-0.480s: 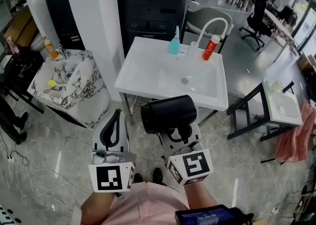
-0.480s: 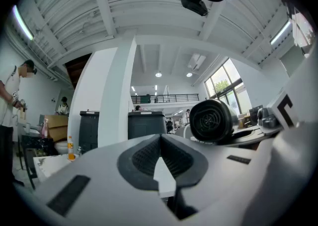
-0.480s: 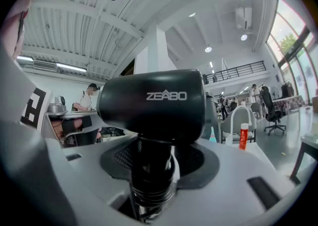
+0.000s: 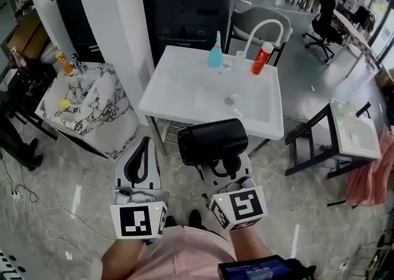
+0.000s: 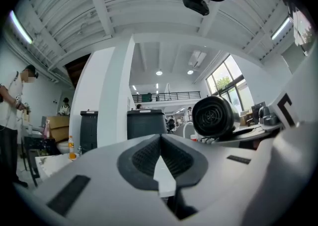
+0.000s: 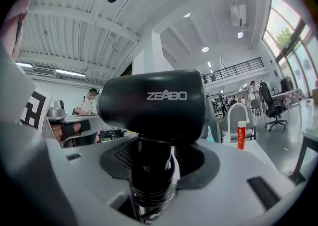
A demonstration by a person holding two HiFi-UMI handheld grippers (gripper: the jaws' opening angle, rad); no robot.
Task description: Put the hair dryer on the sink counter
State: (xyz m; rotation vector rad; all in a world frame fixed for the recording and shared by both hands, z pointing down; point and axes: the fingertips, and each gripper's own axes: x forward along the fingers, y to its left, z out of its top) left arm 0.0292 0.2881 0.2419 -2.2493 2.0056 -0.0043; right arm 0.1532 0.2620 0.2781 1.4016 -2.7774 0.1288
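A black hair dryer stands upright in my right gripper, whose jaws are shut on its handle. Its barrel lies crosswise above the jaws, just in front of the white sink counter. In the left gripper view the dryer's round end shows off to the right. My left gripper is held beside the right one, shut with nothing between its pads.
On the sink's back rim stand a teal bottle, a white tap and a red tube. A marble basin is at the left, a white pillar between them, a small dark-framed table at the right.
The view has shifted slightly; the sink sits a little lower and nearer the dryer. Both grippers keep their places and their hold.
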